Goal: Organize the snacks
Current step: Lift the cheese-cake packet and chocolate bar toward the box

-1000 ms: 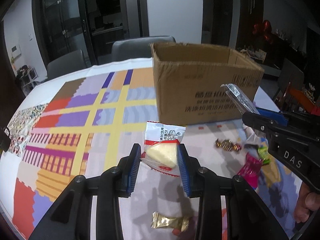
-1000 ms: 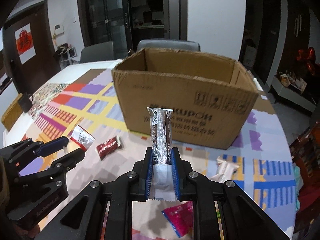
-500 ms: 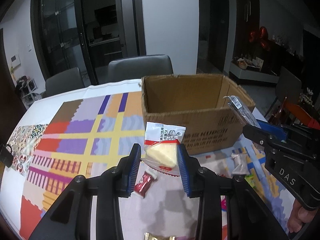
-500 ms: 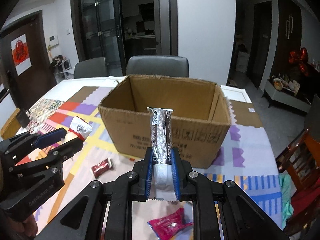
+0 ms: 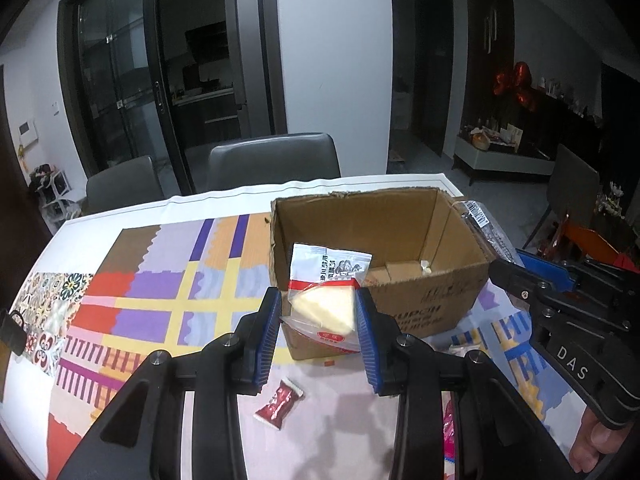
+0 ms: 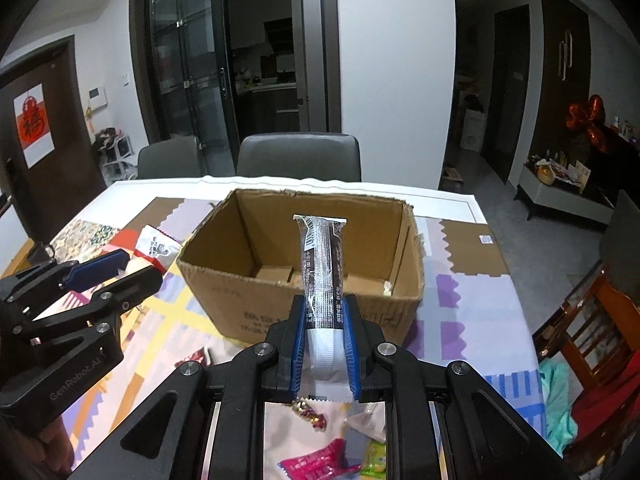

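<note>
Faintly, "KUPOH" reads on the cardboard box (image 5: 436, 314).

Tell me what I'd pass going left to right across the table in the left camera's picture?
Small red candy → white cheese snack packet held in the left gripper → cardboard box → right gripper holding a dark snack bar.

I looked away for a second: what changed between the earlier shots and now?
Both grippers rose toward the box; its inside now shows in both views. Nothing was taken or let go: the left gripper still holds the cheese packet, the right gripper the dark bar. Loose snacks stay on the table.
</note>
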Available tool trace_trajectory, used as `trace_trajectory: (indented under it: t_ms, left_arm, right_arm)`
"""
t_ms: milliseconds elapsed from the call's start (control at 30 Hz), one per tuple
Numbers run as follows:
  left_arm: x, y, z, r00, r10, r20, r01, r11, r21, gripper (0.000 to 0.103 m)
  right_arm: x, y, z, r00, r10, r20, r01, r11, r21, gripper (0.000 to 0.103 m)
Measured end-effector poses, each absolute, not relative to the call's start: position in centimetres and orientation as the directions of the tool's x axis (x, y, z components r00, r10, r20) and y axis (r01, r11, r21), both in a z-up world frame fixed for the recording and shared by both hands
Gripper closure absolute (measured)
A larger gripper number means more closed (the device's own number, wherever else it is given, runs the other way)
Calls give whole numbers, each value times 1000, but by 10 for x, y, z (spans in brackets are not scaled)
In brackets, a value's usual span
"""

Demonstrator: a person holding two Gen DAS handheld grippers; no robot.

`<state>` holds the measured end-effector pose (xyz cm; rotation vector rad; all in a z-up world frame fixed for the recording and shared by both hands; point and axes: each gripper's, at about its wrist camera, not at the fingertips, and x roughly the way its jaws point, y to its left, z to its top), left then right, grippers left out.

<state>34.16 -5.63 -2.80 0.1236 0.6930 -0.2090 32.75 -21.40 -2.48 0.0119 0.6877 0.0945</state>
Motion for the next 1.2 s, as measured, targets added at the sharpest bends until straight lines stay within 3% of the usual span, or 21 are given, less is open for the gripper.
trace_trajectory:
  t_ms: [1200]
  left_arm:
    - [424, -75, -37, 733, -174, -658, 243, 970, 14, 66]
  right_arm:
    - [399, -232, -20, 767, 48, -640, -22, 999, 48, 84]
